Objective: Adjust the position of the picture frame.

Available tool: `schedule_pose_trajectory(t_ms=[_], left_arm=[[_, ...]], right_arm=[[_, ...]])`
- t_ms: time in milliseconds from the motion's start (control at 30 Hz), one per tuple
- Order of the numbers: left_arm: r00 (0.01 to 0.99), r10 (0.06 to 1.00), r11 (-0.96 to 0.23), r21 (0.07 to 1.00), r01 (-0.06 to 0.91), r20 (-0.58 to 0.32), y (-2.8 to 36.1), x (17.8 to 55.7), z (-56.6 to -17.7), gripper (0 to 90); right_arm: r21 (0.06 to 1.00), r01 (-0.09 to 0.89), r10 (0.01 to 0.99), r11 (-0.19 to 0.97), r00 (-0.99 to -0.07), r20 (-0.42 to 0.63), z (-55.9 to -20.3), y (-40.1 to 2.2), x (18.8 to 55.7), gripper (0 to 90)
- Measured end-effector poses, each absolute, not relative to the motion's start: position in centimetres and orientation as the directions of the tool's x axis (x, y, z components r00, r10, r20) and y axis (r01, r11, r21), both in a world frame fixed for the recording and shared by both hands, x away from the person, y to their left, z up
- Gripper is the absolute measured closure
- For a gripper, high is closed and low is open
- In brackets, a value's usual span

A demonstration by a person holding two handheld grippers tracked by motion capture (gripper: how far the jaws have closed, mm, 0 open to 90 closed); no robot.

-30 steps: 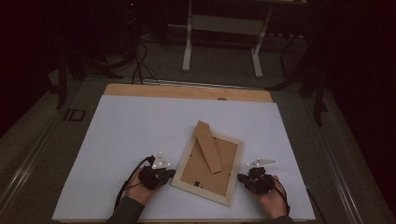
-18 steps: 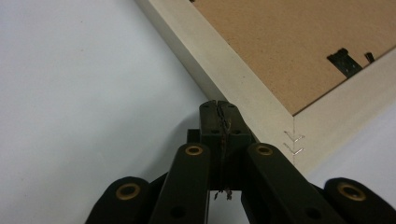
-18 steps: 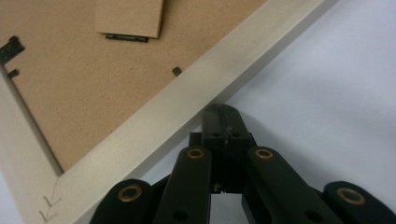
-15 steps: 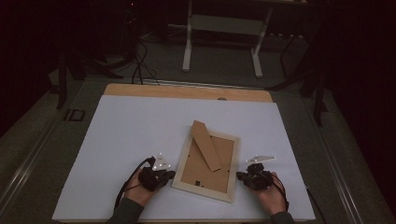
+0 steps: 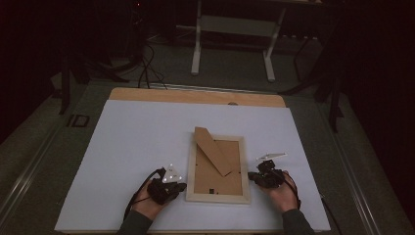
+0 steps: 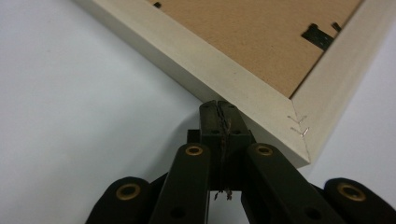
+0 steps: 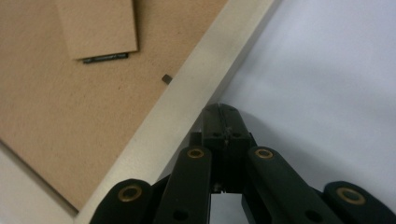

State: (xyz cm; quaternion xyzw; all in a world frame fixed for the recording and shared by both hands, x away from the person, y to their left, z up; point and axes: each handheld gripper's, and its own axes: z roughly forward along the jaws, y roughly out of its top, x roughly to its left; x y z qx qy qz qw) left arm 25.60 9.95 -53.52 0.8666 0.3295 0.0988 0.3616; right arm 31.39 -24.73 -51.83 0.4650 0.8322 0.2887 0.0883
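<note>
A pale wooden picture frame (image 5: 219,169) lies face down on the white table top, its brown backing board and fold-out stand (image 5: 213,150) facing up. My left gripper (image 5: 179,186) is shut, and its tips press against the frame's left edge (image 6: 224,79) close to the near corner. My right gripper (image 5: 252,176) is shut too, its tips against the frame's right edge (image 7: 196,88). Nothing is between either pair of jaws. Small black tabs (image 6: 317,35) hold the backing in the frame.
The white sheet (image 5: 142,142) covers most of a wooden table (image 5: 195,96). Beyond the far edge stand a grey metal table frame (image 5: 232,29) and loose cables (image 5: 147,63) on a dark floor. A hand holds each gripper at the near edge.
The picture frame has turned from a slanted lie to nearly square with the table. The right gripper moved a little leftward against its edge; the left gripper hardly moved.
</note>
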Motion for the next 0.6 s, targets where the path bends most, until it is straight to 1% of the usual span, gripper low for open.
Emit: schedule_pose_trajectory(t_ms=[233, 367, 600], left_arm=[[0.780, 0.622, -0.533, 0.692, 0.487, -0.069, 9.4, 25.3, -53.5, 90.0], [0.789, 0.613, -0.545, 0.695, 0.470, -0.053, 8.6, 24.9, -53.5, 90.0], [0.797, 0.602, -0.550, 0.693, 0.465, -0.057, 8.2, 24.7, -53.5, 90.0]], right_arm=[[0.553, 0.739, 0.829, 0.386, -0.541, 0.144, -51.8, -24.8, 33.3, 90.0], [0.549, 0.742, 0.835, 0.385, -0.534, 0.136, -51.7, -24.4, 34.8, 90.0], [0.546, 0.745, 0.838, 0.384, -0.529, 0.132, -51.7, -23.9, 36.1, 90.0]])
